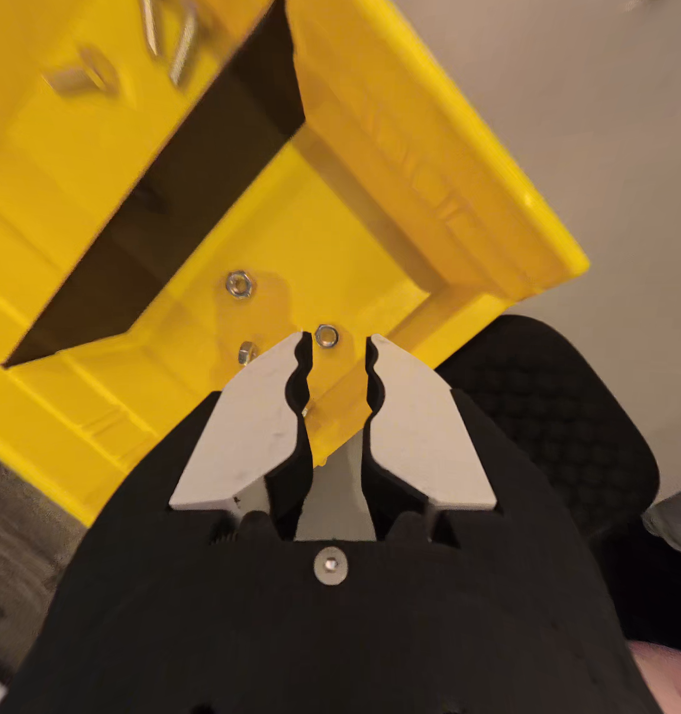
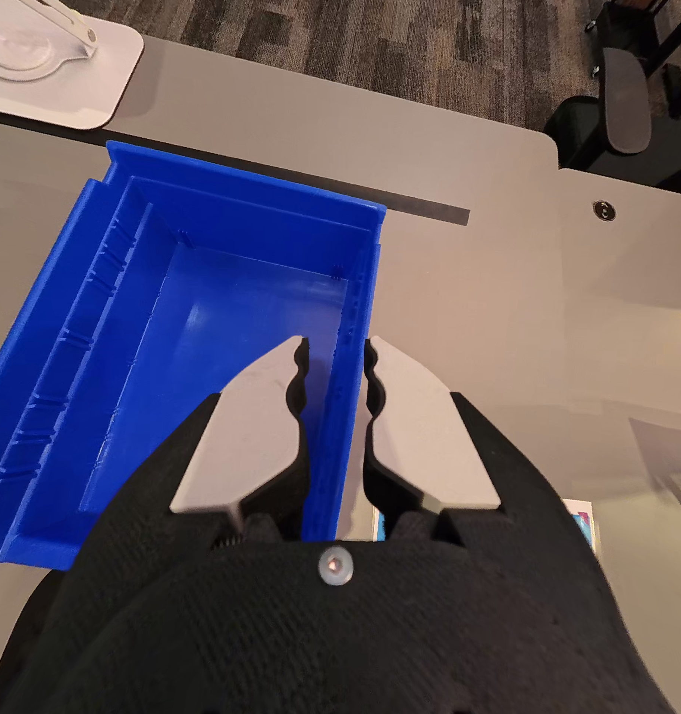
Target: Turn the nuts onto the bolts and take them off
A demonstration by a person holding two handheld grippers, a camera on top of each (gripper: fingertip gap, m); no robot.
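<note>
In the left wrist view a yellow bin [image 1: 427,185] is split by a black divider [image 1: 184,201]. Its near compartment holds loose silver nuts: one [image 1: 326,335] just beyond my fingertips, one [image 1: 239,284] farther left, and one [image 1: 247,352] on edge beside my left finger. Blurred bolts [image 1: 176,50] lie in the far compartment. My left gripper [image 1: 337,340] is open and empty, hovering over the near corner of the bin. In the right wrist view my right gripper [image 2: 336,342] is open and empty above the right wall of an empty blue bin [image 2: 231,216].
The grey table [image 2: 485,309] carries both bins. A white pad with a clear stand [image 2: 53,58] sits at the far left. A black office chair [image 2: 621,108] stands past the table's far edge, and another black seat [image 1: 543,425] is near the yellow bin. A coloured card [image 2: 582,521] lies under my right gripper.
</note>
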